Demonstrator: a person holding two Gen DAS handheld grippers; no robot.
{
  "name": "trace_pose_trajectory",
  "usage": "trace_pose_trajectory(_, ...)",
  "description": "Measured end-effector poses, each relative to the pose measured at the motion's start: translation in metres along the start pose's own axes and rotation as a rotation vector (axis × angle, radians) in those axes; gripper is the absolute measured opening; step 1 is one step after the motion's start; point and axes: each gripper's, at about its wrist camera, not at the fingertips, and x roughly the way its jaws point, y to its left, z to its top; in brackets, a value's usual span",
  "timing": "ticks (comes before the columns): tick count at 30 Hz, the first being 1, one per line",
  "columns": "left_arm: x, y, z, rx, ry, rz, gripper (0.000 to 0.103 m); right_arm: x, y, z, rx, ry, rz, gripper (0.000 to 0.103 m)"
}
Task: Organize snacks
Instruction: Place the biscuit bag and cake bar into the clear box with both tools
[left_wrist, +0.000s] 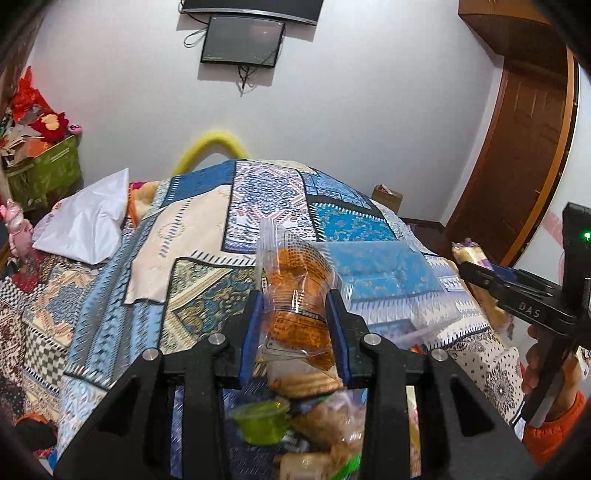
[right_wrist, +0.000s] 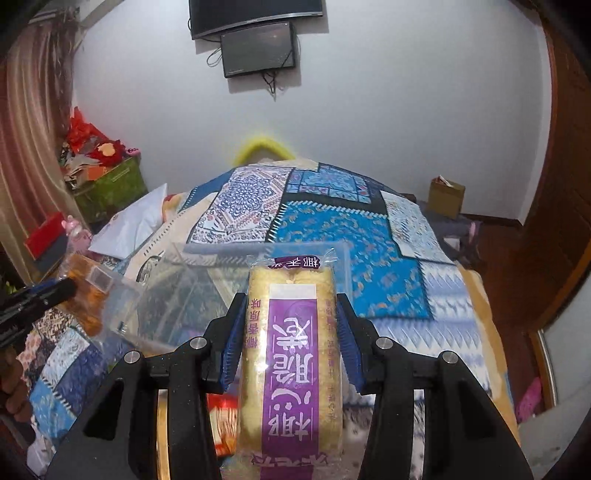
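Two tools are each closed on a snack above the patchwork quilt (left_wrist: 266, 192) of the bed; we see the left tool (left_wrist: 294, 301) nipped nearly shut on a clear packet of orange snacks (left_wrist: 295, 291), the film crumpled between its blue pads (left_wrist: 335, 314); the right tool (right_wrist: 291, 325) stands partly open, its pads pressing both long sides of a cream biscuit pack with a purple label (right_wrist: 291, 347). In the left wrist view the right tool (left_wrist: 480, 271) shows at the right edge, with a hand (left_wrist: 543, 362) in an orange sleeve below it.

The biscuit pack's long axis runs along the tool's fingers, its crimped end pointing away toward the far wall; the orange packet likewise stands lengthwise, its sealed top pointing away.

A clear plastic bin (right_wrist: 229, 273) lies on the quilt just beyond both packs; its walls are hard to trace. Below the left tool a green jelly cup (left_wrist: 262, 421) and other wrapped snacks are blurred; the biscuit pack's near end is cut off by the frame.
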Motion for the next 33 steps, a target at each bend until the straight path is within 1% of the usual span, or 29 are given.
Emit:
trace_pose_trajectory(5, 0.03, -0.008, 0.003, 0.01, 0.027, -0.011, 0.034, 0.026, 0.005, 0.008, -0.017, 0.024, 0.006, 0.043)
trace_pose_trajectory(12, 0.064, -0.015, 0.007, 0.007, 0.065, -0.035, 0.034, 0.064, 0.008, 0.009, -0.047, 0.094, 0.005, 0.043)
trace_pose_trajectory(16, 0.08, -0.02, 0.005, 0.035, 0.087, -0.005, 0.033, 0.079, 0.01, 0.007, -0.066, 0.131, 0.004, 0.043)
trace_pose_trajectory(18, 0.09, -0.02, 0.001, 0.033, 0.122, -0.007, 0.033, 0.085, 0.012, 0.005, -0.075, 0.152, 0.007, 0.043)
trace_pose_trajectory(19, 0.093, -0.019, -0.001, 0.032, 0.13, -0.007, 0.029, 0.088, 0.013, 0.003, -0.081, 0.162, 0.006, 0.043)
trace_pose_trajectory(20, 0.095, -0.019, -0.003, 0.035, 0.137, 0.006, 0.029, 0.091, 0.014, 0.002, -0.087, 0.171, 0.003, 0.043)
trace_pose_trajectory(24, 0.097, -0.015, -0.006, 0.017, 0.162, -0.001, 0.029, 0.099, 0.017, -0.003, -0.103, 0.211, 0.004, 0.043)
trace_pose_trajectory(27, 0.092, -0.013, -0.005, 0.013, 0.16, 0.01, 0.029, 0.1, 0.018, -0.002, -0.101, 0.225, 0.007, 0.043)
trace_pose_trajectory(30, 0.083, -0.013, -0.003, 0.007, 0.157, -0.001, 0.029, 0.094, 0.02, 0.0, -0.11, 0.223, 0.01, 0.044)
trace_pose_trajectory(33, 0.071, -0.014, 0.0, 0.005, 0.148, -0.008, 0.032, 0.083, 0.022, 0.004, -0.121, 0.203, 0.004, 0.051)
